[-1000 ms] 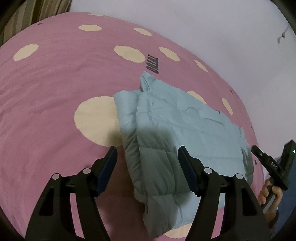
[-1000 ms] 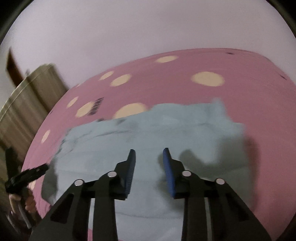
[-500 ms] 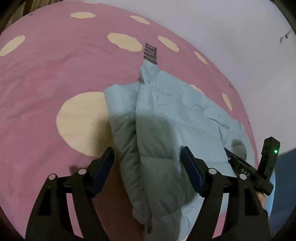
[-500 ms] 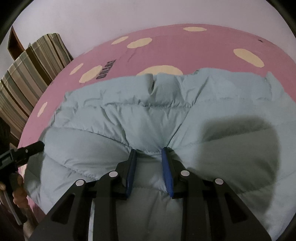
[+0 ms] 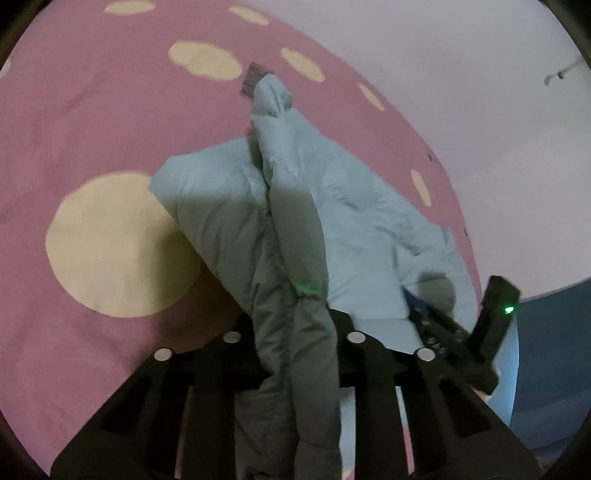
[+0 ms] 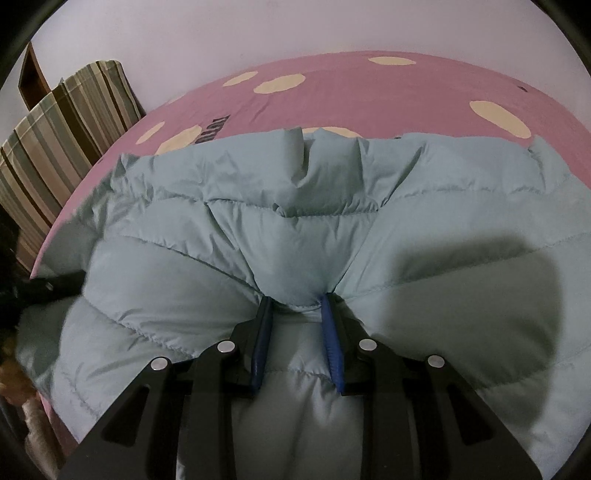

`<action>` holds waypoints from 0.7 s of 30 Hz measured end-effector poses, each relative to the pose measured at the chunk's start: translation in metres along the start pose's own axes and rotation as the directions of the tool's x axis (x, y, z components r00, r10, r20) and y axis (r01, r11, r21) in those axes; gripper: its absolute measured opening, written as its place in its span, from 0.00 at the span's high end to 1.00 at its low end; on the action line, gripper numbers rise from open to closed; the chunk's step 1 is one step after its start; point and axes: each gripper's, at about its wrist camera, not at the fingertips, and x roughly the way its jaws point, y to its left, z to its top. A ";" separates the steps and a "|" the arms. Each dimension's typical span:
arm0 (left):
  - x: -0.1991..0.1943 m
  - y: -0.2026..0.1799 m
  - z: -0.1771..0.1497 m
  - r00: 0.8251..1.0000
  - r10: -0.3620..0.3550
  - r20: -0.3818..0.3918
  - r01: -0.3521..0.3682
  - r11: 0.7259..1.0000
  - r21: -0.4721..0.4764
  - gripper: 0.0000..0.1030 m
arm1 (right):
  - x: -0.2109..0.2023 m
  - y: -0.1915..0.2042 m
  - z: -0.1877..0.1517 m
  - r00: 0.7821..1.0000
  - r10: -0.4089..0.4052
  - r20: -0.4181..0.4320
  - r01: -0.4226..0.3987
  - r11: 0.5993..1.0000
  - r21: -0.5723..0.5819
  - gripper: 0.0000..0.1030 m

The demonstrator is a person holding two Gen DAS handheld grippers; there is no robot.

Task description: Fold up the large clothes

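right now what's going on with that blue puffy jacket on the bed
A person holding a gripper in each hand is folding a light blue puffer jacket on a pink spotted bedsheet. The left gripper has just been closing and now pinches a bunched edge of the jacket. The right gripper is shut on a fold of the jacket. Both have a hold, and the fold itself is not yet made.

A bed fills most of both views, covered by a pink sheet (image 6: 369, 96) with cream dots (1 large dot (image 5: 122, 243) sits near the left view's centre). Behind it stands a plain pale wall (image 6: 258, 33). Striped bedding (image 6: 62, 129) is piled at the left edge, under dim light.
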 end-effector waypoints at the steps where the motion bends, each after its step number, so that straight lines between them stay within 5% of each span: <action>1: -0.006 -0.005 0.000 1.000 -0.006 0.011 0.006 1.000 0.007 0.83 | 0.000 0.000 0.000 1.000 0.002 0.001 -0.002 1.000 0.001 0.74; 13: -0.045 -0.125 0.002 0.997 -0.001 0.076 -0.014 0.979 0.204 0.85 | -0.033 -0.016 0.001 0.996 0.079 0.050 -0.080 0.996 0.025 0.70; 21: -0.014 -0.210 -0.004 0.996 0.058 0.063 -0.076 0.943 0.324 0.85 | -0.097 -0.071 -0.003 0.993 0.022 0.120 -0.029 0.998 0.057 0.69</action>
